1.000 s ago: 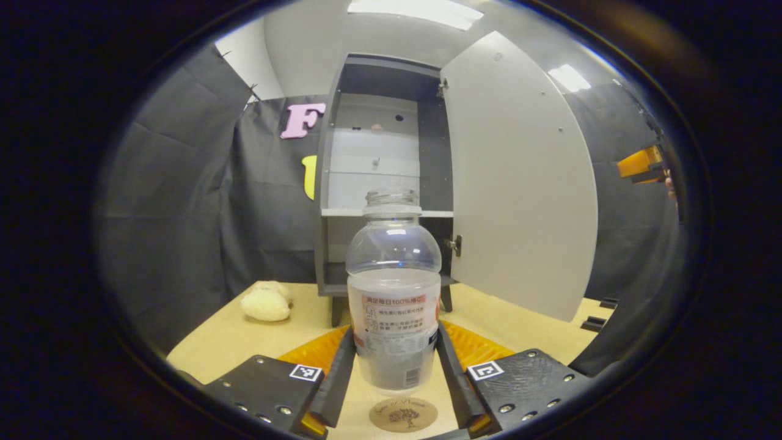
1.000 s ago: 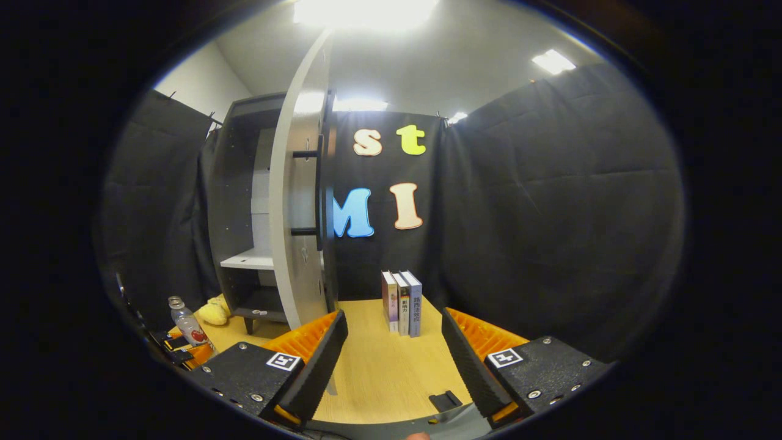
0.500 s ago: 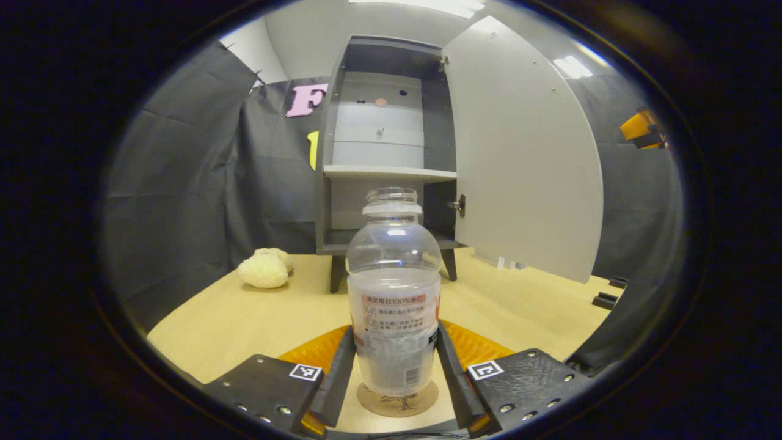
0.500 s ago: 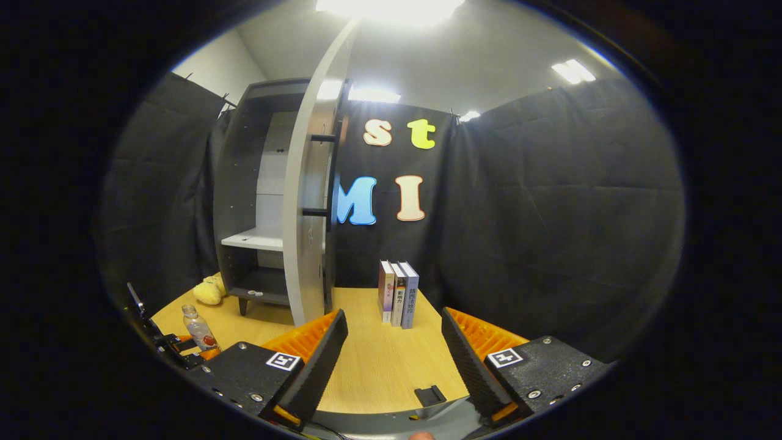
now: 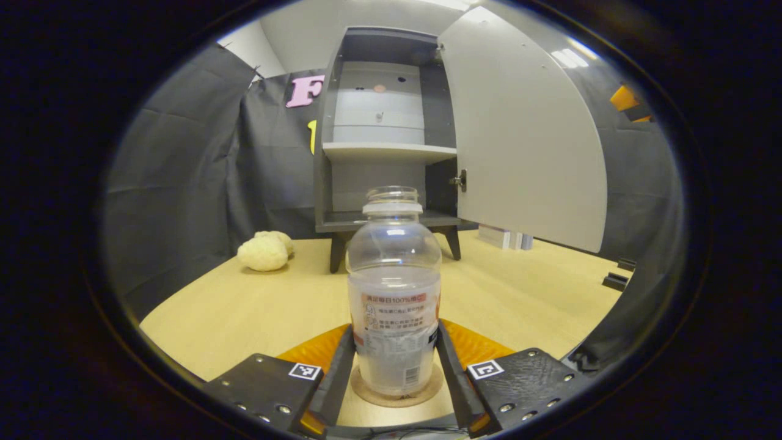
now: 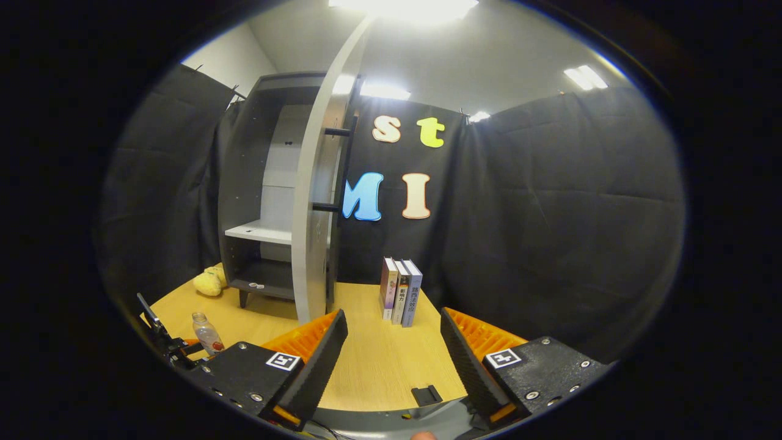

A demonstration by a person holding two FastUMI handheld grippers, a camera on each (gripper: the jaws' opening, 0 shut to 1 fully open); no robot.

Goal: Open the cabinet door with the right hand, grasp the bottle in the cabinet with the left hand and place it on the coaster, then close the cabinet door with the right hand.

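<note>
The main risk was the release: if the left claw (image 5: 394,373) spread unevenly or pulled back before the fingers cleared, it could have dragged the tall, light bottle (image 5: 394,293) off the coaster (image 5: 397,394) or tipped it over. That claw pinched the bottle low on its label, both fingers against its sides. The bottle stood upright over the coaster on the bench (image 5: 256,305); its base seemed to rest on the coaster, though the fingers hid part of the rim. The right claw (image 6: 391,360) was spread wide and held nothing, hanging well apart from the cabinet door (image 6: 317,214), which stood open. Swinging it shut carelessly could jolt the cabinet (image 5: 382,128).
</note>
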